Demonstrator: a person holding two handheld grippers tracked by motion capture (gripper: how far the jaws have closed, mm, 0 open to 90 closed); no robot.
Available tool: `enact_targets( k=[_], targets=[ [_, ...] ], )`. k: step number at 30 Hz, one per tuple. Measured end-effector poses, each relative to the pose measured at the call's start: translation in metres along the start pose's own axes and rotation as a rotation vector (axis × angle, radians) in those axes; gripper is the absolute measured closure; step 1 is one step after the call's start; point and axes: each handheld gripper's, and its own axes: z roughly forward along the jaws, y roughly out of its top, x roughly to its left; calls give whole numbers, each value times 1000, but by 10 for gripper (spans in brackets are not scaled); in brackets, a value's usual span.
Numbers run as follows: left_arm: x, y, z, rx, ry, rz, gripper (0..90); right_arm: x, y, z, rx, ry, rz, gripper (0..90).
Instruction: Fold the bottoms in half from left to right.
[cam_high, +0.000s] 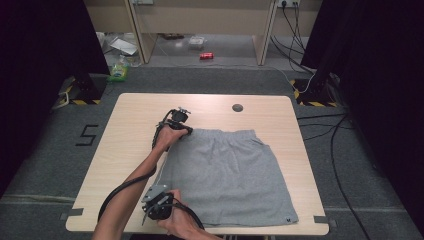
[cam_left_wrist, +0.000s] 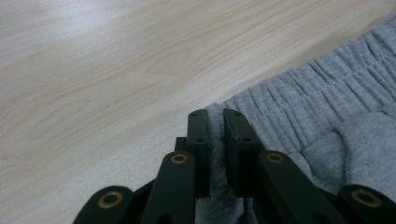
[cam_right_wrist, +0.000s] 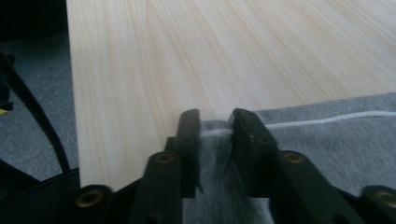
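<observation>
My left claw (cam_left_wrist: 215, 122) is clamped on the grey shorts' (cam_high: 225, 175) waistband corner, upper centre; my right claw (cam_right_wrist: 215, 122) pinches the hem corner, lower left. Advice: lift both evenly, fold level across the tabletop (cam_high: 135, 120).

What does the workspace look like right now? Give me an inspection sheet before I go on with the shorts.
Surface: light wood table, with a round grey grommet near the far edge.
Job's things: grey shorts lie flat, waistband toward the far side, white side stripe along the left edge.
Clutter: nothing seen on the table.
Grippers: left claw shut on the waistband corner; right claw shut on the near hem corner at the stripe.
Cables: one black cable trails along the left forearm; more run over the floor at right.
Surroundings: grey carpet, black curtains, a red can and a green bottle on the floor beyond.
</observation>
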Motion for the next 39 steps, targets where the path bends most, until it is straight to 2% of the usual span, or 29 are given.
enact_targets(
  k=[3,5,6,8,10,14,26,31,39],
  targets=[
    [1,0,0,0,-3,-5,811,-4,-2,-2,-5,24,22,816],
    [1,0,0,-1,-8,-9,816,-6,-4,-4,-12,26,25,824],
    [1,1,0,-2,-7,-10,819,-6,-5,-6,-14,36,42,826],
    [1,2,0,-3,-2,-5,824,-8,-6,-10,-21,45,36,830],
    [2,2,0,-7,-6,-21,828,-8,-7,-18,-33,47,45,831],
    [3,4,-3,-14,-13,-33,831,-10,-7,-32,-60,45,25,831],
    [0,19,-19,-49,-20,-49,833,-25,-22,-78,-153,42,99,832],
    [-4,29,-27,-61,-16,-42,833,-32,-30,-101,-194,24,121,832],
    [-15,44,-36,-75,-15,-36,833,-44,-49,-152,-285,-23,165,833]
  ],
)
